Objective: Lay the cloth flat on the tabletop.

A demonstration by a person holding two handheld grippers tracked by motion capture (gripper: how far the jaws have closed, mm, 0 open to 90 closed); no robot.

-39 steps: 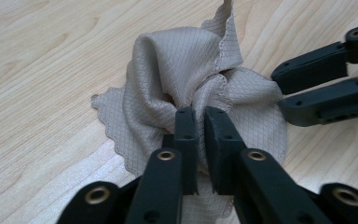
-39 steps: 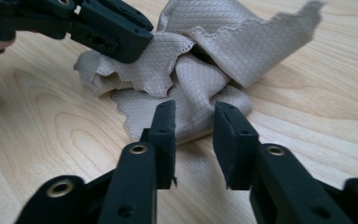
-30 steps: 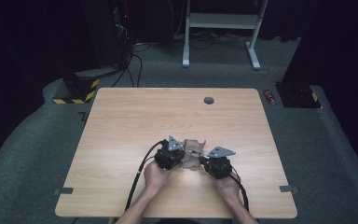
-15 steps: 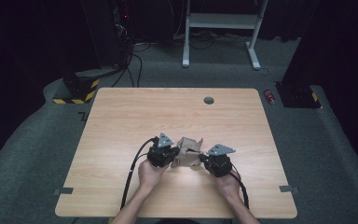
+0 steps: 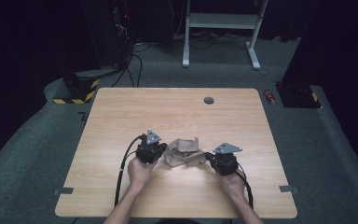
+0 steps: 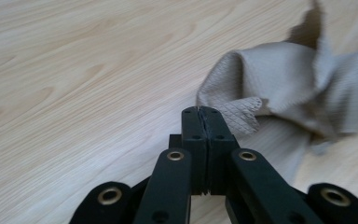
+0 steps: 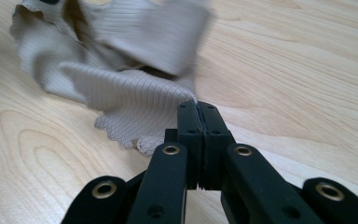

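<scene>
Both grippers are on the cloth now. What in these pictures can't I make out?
- Cloth full shape: crumpled; right gripper view blurs its raised fold.
- How much cloth edge each pinch holds: shut jaws of left gripper and right gripper hide it.
- Small red thing on the floor: too small in the high view.
</scene>
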